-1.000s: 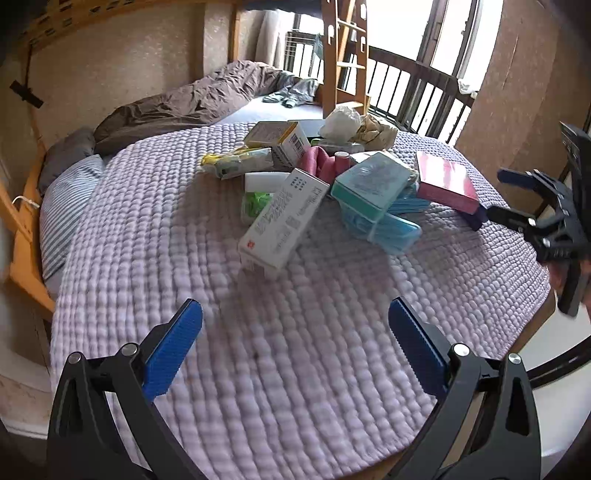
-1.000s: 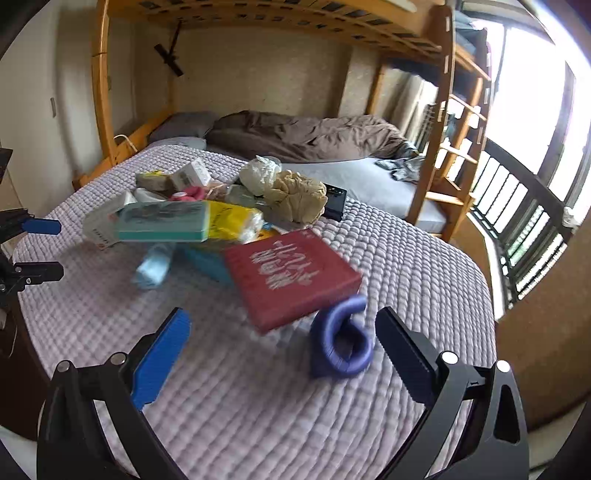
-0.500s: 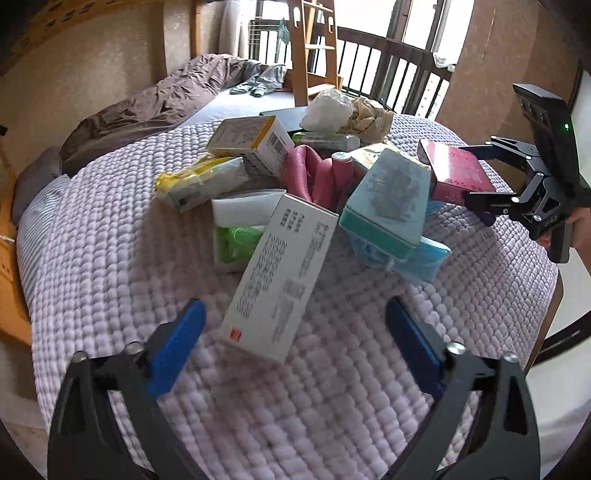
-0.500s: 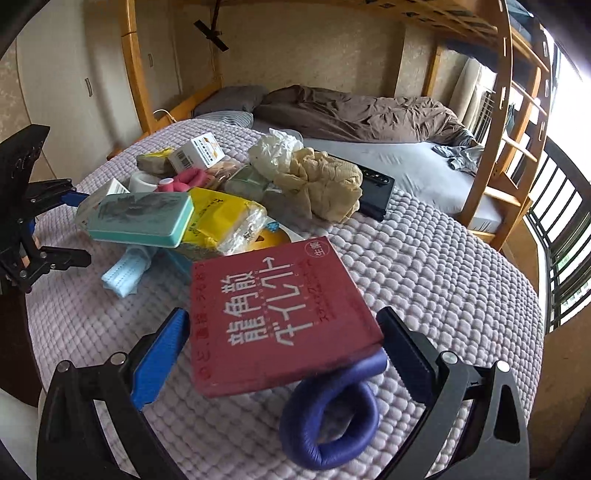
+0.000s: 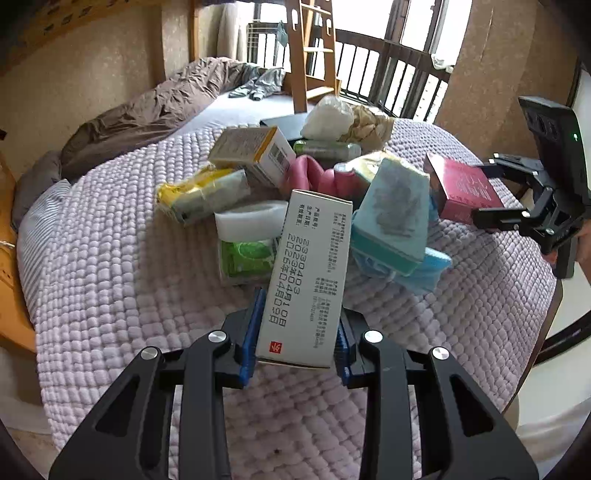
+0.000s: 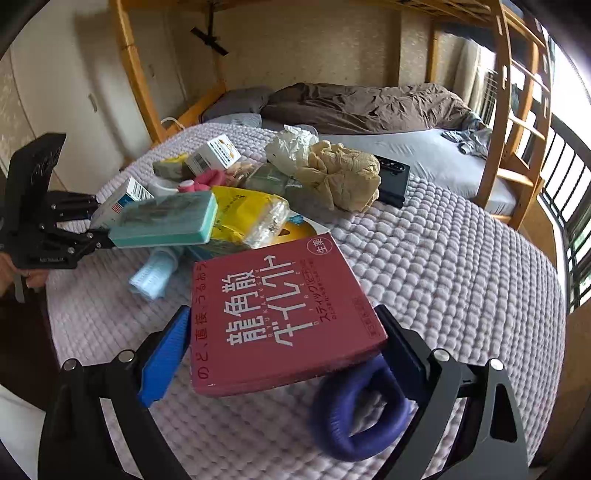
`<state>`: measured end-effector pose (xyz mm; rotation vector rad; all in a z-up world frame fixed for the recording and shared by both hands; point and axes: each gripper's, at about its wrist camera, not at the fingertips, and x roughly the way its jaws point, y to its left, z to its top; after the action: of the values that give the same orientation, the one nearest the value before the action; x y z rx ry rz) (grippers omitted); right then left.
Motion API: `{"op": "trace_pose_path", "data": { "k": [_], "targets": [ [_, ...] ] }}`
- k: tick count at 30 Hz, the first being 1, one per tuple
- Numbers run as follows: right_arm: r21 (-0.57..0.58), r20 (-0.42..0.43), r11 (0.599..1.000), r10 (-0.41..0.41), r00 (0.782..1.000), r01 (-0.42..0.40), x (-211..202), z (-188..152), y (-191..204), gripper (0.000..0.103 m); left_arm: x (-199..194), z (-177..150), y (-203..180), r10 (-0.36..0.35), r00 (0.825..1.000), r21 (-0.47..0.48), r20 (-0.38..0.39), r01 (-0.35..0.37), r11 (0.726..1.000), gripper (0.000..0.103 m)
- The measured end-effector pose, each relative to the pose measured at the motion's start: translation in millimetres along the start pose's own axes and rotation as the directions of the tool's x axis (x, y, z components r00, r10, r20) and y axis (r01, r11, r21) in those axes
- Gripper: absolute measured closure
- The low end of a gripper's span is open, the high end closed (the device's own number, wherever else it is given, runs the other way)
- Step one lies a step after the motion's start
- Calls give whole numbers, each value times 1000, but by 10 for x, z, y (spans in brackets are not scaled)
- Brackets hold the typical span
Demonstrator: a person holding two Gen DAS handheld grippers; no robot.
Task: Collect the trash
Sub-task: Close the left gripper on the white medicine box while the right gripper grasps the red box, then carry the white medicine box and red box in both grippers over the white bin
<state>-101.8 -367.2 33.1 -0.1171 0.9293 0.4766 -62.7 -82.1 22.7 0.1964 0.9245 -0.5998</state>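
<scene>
Left gripper (image 5: 297, 332): pinching the near end of the white box (image 5: 308, 277), at the front of the pile on the quilted table (image 5: 110, 295).
Right gripper (image 6: 284, 347): jaws closing around the red box (image 6: 277, 314); pads not yet clamped.
Your move: lift straight; avoid dragging the teal box (image 5: 391, 218).
Containers: no trash bin visible.

Soft daylight from blown-out windows (image 5: 373, 22); sharp frames, fisheye-bent edges.
</scene>
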Motion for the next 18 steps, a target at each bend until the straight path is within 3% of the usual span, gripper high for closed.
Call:
{"op": "trace_pose_path", "data": {
  "k": [4,18],
  "targets": [
    [59,28,998,13,1000,-14,-82,-45,32,10,-93,-13,-1,-4,1000,-51,24,6,999,68],
    [200,79,978,-72,994,55,-423,-266,230,10,-358,-173,-86,16,999,-157,40,-9,988,68]
  ]
}}
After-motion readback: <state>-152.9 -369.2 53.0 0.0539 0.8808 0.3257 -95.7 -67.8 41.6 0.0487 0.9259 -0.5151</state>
